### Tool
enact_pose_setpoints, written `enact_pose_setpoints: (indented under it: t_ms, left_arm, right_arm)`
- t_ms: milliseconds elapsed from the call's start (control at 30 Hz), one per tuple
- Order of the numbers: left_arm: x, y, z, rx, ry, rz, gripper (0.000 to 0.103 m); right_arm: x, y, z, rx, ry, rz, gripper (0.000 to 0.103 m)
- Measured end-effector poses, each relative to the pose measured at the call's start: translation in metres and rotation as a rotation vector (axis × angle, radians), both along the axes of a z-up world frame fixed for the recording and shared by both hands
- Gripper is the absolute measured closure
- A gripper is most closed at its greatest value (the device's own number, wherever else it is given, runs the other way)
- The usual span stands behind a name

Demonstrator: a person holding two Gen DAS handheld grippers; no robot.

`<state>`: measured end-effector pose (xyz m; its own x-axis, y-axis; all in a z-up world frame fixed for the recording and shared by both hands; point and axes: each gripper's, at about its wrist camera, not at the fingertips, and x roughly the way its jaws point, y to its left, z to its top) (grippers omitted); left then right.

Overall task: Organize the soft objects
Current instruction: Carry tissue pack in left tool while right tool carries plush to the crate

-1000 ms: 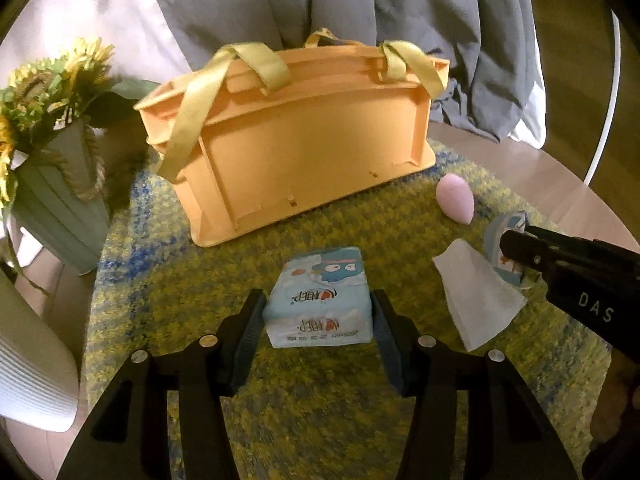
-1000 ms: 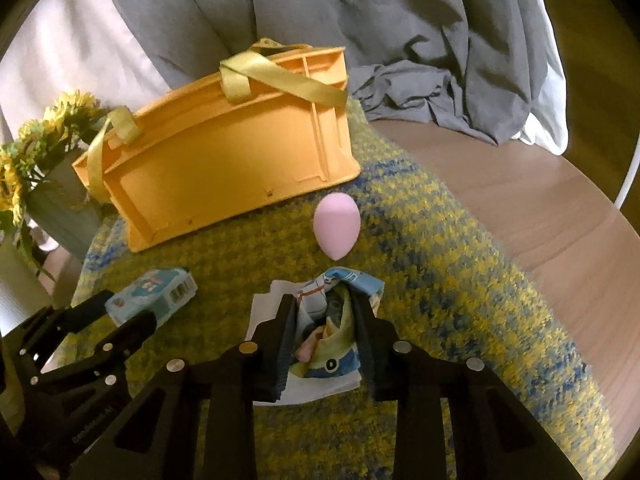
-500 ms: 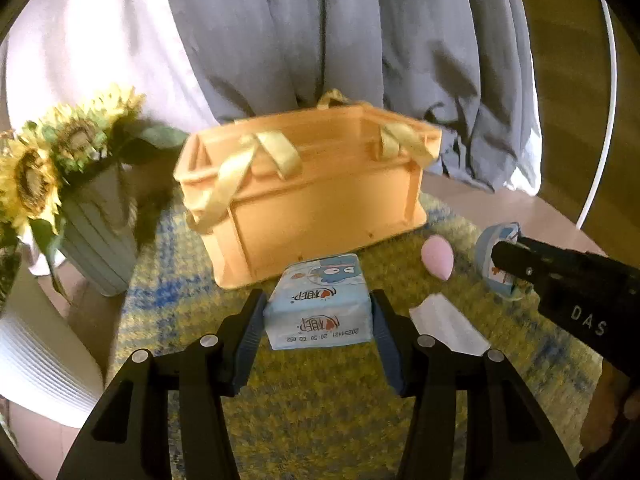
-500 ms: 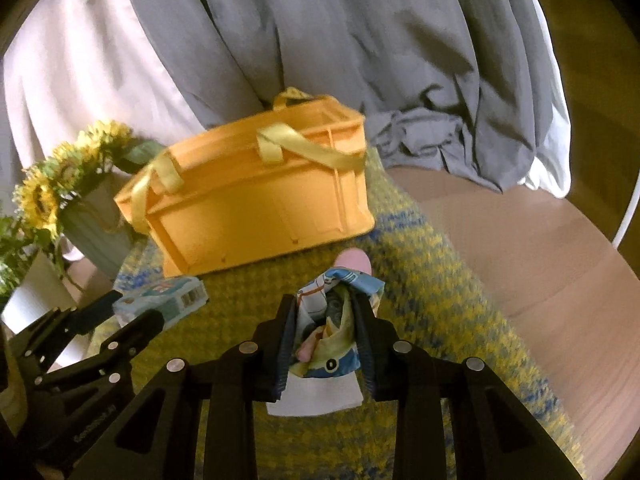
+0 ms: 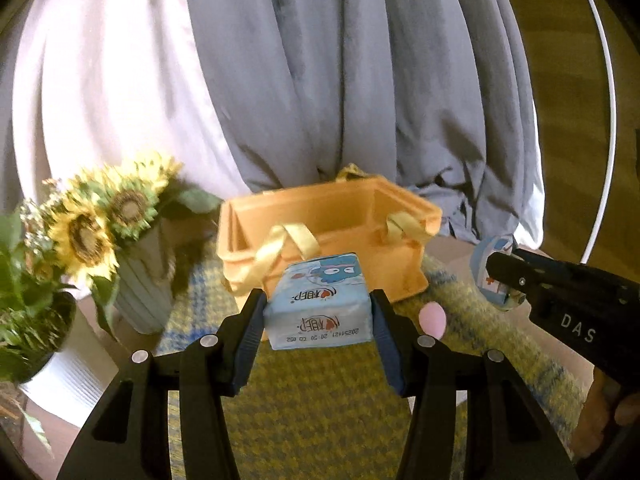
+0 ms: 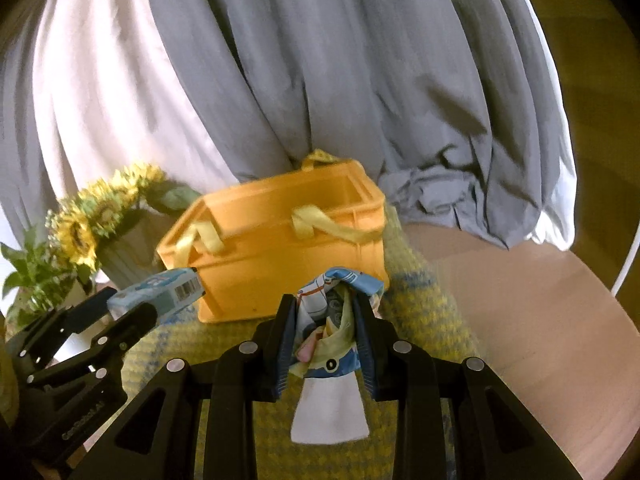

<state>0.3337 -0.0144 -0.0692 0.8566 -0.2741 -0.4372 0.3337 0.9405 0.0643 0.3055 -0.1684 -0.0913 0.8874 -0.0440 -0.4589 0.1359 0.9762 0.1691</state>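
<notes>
My left gripper [image 5: 318,308] is shut on a light blue tissue pack [image 5: 318,300] and holds it in the air in front of the orange basket [image 5: 328,216]. My right gripper [image 6: 324,320] is shut on a folded printed cloth [image 6: 330,324] and holds it up near the basket [image 6: 280,240]. The tissue pack also shows in the right wrist view [image 6: 160,286], and the cloth in the left wrist view [image 5: 494,276]. A pink egg-shaped sponge [image 5: 432,318] lies on the mat below. A white cloth [image 6: 330,410] lies on the mat under the right gripper.
The basket stands open on a yellow and blue woven mat [image 5: 320,400] on a round wooden table [image 6: 540,320]. A vase of sunflowers [image 5: 108,216] and a potted plant [image 5: 24,312] stand at the left. Grey and white drapes [image 5: 340,80] hang behind.
Both grippers have risen with their loads. The basket's open top now shows, and the sponge and white cloth lie lower in view.
</notes>
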Motion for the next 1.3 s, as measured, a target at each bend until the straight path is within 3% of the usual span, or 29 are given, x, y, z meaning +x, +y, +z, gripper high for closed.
enact_pose_setpoints:
  t_ms: [700, 1300]
  left_arm:
    - [-0.003, 0.013, 0.055, -0.013, -0.172, 0.078, 0.052]
    - [0.04, 0.003, 0.076, -0.016, -0.257, 0.113, 0.052]
  right_arm:
    - [0.01, 0.015, 0.053, -0.008, -0.175, 0.075, 0.073]
    - [0.059, 0.002, 0.08, -0.038, -0.259, 0.115, 0.073]
